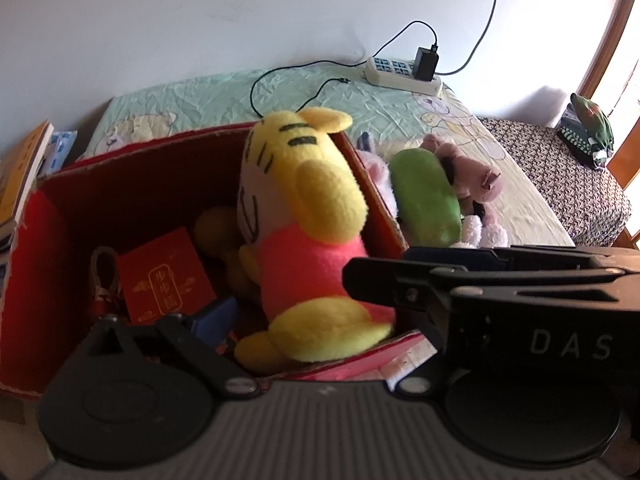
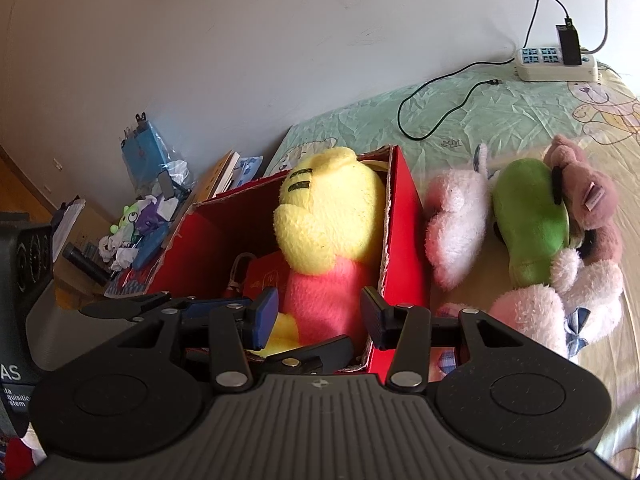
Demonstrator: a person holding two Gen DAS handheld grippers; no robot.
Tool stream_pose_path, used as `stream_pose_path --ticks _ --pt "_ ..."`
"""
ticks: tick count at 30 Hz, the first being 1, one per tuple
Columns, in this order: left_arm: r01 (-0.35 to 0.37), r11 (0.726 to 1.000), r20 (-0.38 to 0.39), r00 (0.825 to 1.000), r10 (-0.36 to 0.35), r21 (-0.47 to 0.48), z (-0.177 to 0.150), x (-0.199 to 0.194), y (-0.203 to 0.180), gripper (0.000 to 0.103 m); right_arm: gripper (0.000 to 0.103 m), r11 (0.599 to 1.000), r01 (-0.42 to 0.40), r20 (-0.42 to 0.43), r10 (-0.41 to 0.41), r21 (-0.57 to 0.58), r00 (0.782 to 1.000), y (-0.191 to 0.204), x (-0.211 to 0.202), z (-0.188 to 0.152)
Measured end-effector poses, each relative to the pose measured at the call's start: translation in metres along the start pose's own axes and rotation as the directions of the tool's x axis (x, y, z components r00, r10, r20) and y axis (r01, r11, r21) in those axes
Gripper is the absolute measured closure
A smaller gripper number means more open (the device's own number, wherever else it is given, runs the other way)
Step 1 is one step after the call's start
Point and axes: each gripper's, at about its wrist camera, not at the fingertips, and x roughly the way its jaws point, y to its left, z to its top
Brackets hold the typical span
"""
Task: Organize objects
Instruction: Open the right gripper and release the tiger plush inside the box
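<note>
A yellow tiger plush (image 1: 304,216) in a pink shirt stands head-up in the right end of a red cardboard box (image 1: 132,184). The left gripper (image 1: 320,320) is open around its lower body: the blue left pad (image 1: 212,316) stands clear of it, and the right finger is hidden behind the right gripper's black body (image 1: 500,288). In the right wrist view the right gripper (image 2: 318,316) is shut on the tiger plush (image 2: 328,216), its pads against both sides of the pink shirt, just inside the box wall (image 2: 404,216).
A red envelope (image 1: 164,280) lies in the box. Right of the box, on the bed sheet (image 2: 500,112), lie a pale pink plush (image 2: 452,232), a green plush (image 2: 528,216) and a dusty-pink bear (image 2: 588,200). A power strip (image 2: 556,64) with cable sits by the wall. Books and clutter (image 2: 140,224) lie left.
</note>
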Motion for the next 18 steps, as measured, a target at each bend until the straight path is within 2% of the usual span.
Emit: stream_pose_path --ticks 18 --pt "0.047 0.998 0.006 0.999 -0.048 0.045 -0.004 -0.004 0.001 0.008 0.055 0.998 0.032 0.038 -0.034 0.054 0.999 0.006 -0.007 -0.011"
